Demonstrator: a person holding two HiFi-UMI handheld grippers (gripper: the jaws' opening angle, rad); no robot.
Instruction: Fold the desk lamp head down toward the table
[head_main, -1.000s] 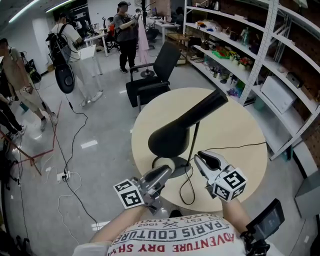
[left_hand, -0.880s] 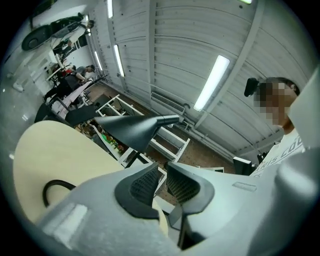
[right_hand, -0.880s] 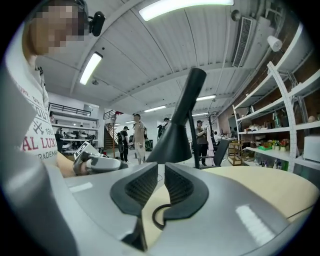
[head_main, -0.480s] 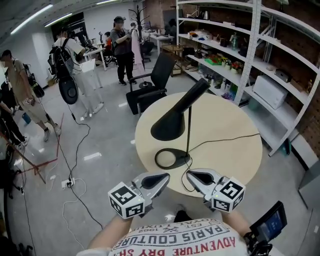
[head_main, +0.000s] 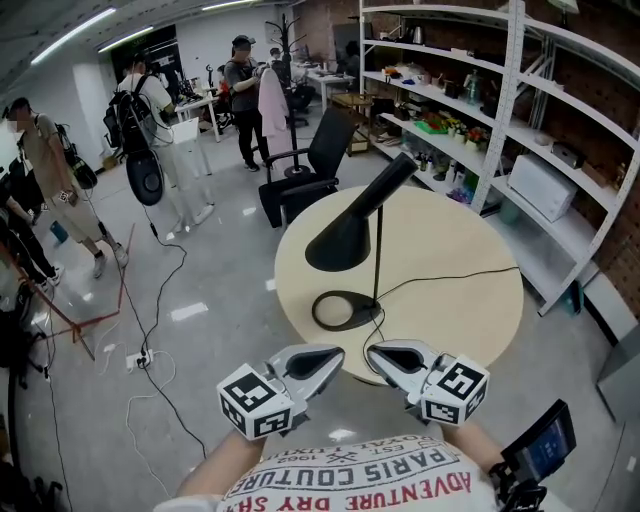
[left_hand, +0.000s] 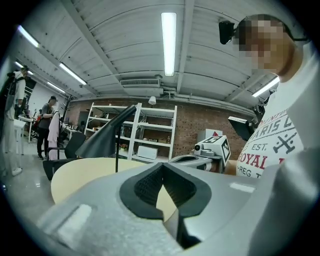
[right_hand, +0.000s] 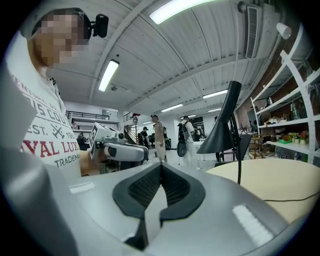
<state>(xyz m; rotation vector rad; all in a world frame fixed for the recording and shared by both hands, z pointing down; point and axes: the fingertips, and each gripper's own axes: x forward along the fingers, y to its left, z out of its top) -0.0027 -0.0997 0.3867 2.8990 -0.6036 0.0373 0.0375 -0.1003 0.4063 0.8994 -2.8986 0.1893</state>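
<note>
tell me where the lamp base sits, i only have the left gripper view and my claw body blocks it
observer: The base sits on the table, close to the edge nearest you.
operator: is the right claw on anything
observer: No. The right claw is shut and empty, short of the table's near edge.
operator: any cord in the way
observer: A black cord runs from the base across the table to its right edge.
</note>
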